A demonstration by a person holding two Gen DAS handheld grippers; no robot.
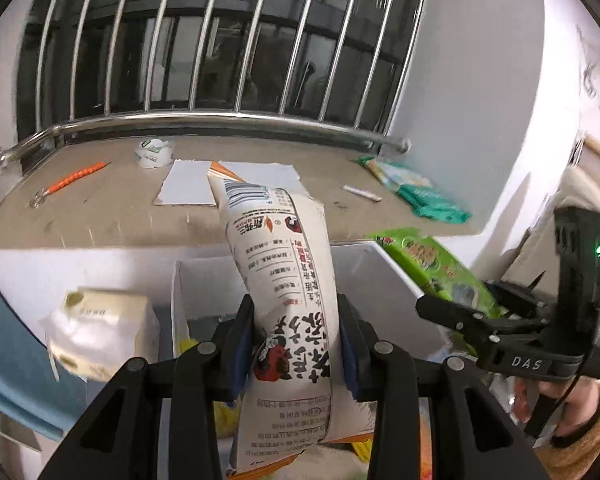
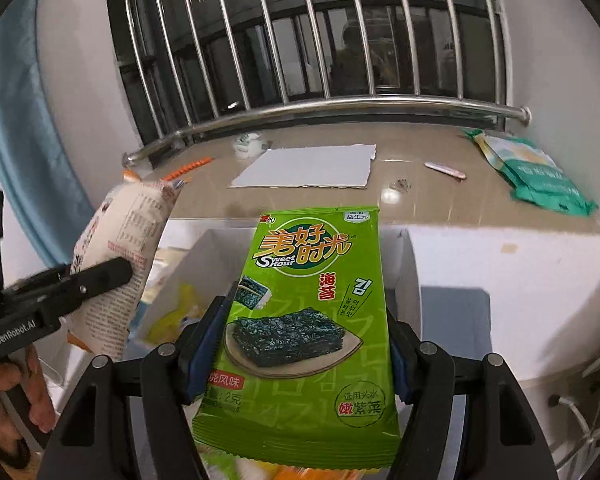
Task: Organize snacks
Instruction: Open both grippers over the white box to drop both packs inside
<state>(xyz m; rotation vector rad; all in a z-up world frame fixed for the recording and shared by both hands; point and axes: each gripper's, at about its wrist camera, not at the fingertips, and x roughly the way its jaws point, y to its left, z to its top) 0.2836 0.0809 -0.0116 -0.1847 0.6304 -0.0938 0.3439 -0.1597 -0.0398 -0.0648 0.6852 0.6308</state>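
My left gripper (image 1: 296, 312) is shut on a white snack bag (image 1: 284, 248) with black writing, which curves up over a white divided box (image 1: 204, 264). Held to its right is a green seaweed packet (image 1: 420, 256) in my right gripper (image 1: 464, 300). In the right wrist view the right gripper (image 2: 308, 320) is shut on that green seaweed packet (image 2: 312, 280) by both side edges, above the white box (image 2: 410, 264). To the left there, the left gripper (image 2: 108, 276) carries the white snack bag (image 2: 128, 224). A person's hand grips each handle. Yellow wrappers lie inside the box.
Behind the box runs a stone sill with a white cardboard sheet (image 2: 308, 168), an orange tool (image 1: 76, 178), a small white cup (image 1: 154, 152) and a teal bag (image 2: 540, 176). A steel railing (image 1: 220, 118) guards the window. A pale wrapped package (image 1: 100, 332) sits left of the box.
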